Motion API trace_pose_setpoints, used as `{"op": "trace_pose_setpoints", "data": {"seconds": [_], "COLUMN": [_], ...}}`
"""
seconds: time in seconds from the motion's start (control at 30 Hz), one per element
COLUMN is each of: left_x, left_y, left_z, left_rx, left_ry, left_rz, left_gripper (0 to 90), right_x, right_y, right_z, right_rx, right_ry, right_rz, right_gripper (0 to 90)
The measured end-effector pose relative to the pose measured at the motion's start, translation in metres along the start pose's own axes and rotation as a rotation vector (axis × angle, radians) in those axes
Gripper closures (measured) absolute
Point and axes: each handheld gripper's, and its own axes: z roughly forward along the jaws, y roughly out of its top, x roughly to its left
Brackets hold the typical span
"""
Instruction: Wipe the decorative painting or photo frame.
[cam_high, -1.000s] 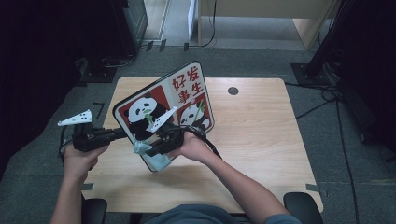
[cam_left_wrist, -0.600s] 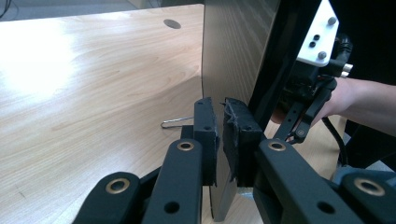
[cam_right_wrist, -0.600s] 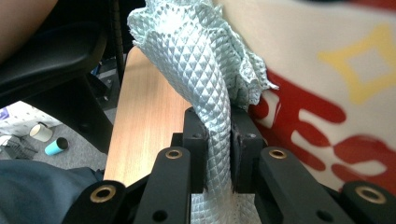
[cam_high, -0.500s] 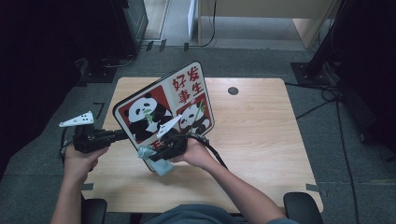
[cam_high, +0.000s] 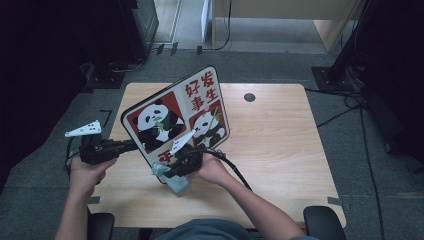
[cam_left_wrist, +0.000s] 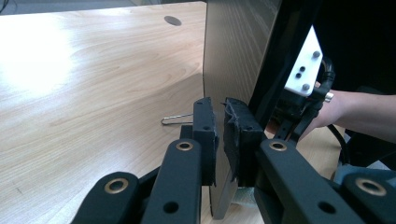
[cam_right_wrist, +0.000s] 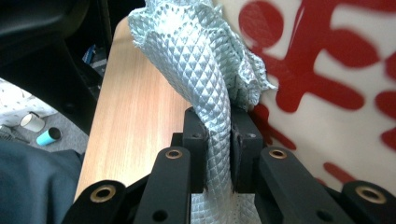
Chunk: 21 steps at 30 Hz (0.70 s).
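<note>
High view: the left gripper (cam_high: 131, 145) is clamping the left edge of the panda board (cam_high: 176, 116), propping it tilted above the worktop (cam_high: 280, 150). Meanwhile the right gripper (cam_high: 161, 171) is pinching a pale green cloth (cam_high: 172, 179) tight, pressing it against the board's lower front.

Black left gripper (cam_high: 131, 145) there, brass-ringed screws on its jaw arms, white three-cornered plate on top; black right gripper (cam_high: 161, 171) trails a thick black cable. Person's wearing dark blue-grey.
</note>
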Motion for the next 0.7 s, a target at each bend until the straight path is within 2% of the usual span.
{"op": "trace_pose_setpoints", "data": {"seconds": [0.13,0.3,0.37,0.47,0.7], "left_x": [0.000,0.001,0.001,0.001,0.002], "left_y": [-0.001,-0.001,-0.001,-0.001,-0.001], "left_z": [0.000,0.000,0.000,0.000,-0.002], "left_rx": [-0.002,-0.002,-0.001,-0.008,-0.015], "left_ry": [0.002,-0.003,-0.004,-0.002,-0.006], "left_rz": [-0.002,0.000,-0.002,-0.004,0.000], "left_gripper": [82.7,81.5,81.1,80.5,79.6], "right_x": [0.000,0.001,0.005,0.011,0.032], "right_y": [-0.005,-0.005,-0.001,0.004,0.024], "right_z": [0.003,0.004,0.003,0.002,0.011], "right_rx": [0.008,0.026,0.043,0.032,0.011], "right_ry": [-0.006,-0.016,-0.024,-0.015,0.028], "right_rz": [-0.005,0.022,0.026,0.013,-0.018], "right_gripper": [79.9,80.1,80.2,80.2,80.1]}}
